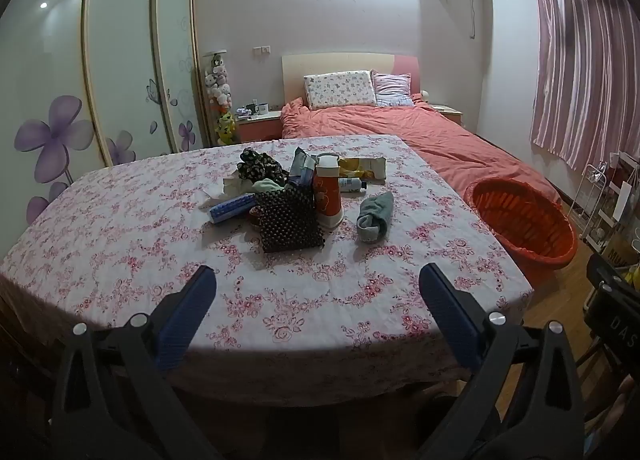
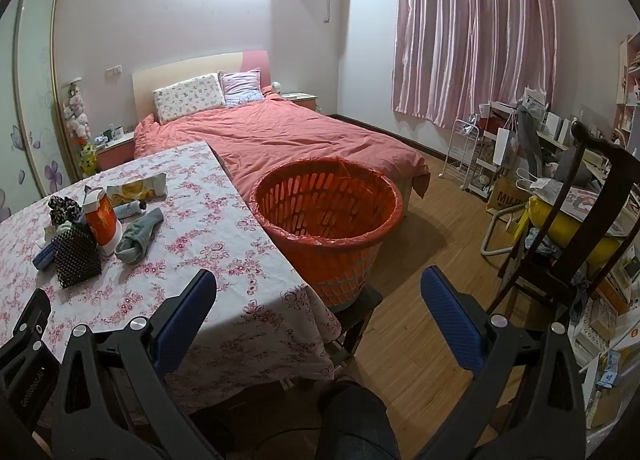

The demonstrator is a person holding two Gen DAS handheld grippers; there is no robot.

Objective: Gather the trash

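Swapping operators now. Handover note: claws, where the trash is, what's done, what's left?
Left claw: open, empty, over the near table edge.
Right claw: open, empty, aimed between table corner and basket.
Items sit piled mid-table: crumpled tissue, yellow snack wrapper, small tube, red-orange bottle, beaded pouch, rolled grey cloth.
Orange lined basket stands off the table's right side and looks empty.
Done: nothing visibly. Left: all pickups.

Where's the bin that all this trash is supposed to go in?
The orange basket, lined with a red bag, stands just off the right edge of the floral-clothed table, in front of the bed's foot. The left wrist view shows it at the right.
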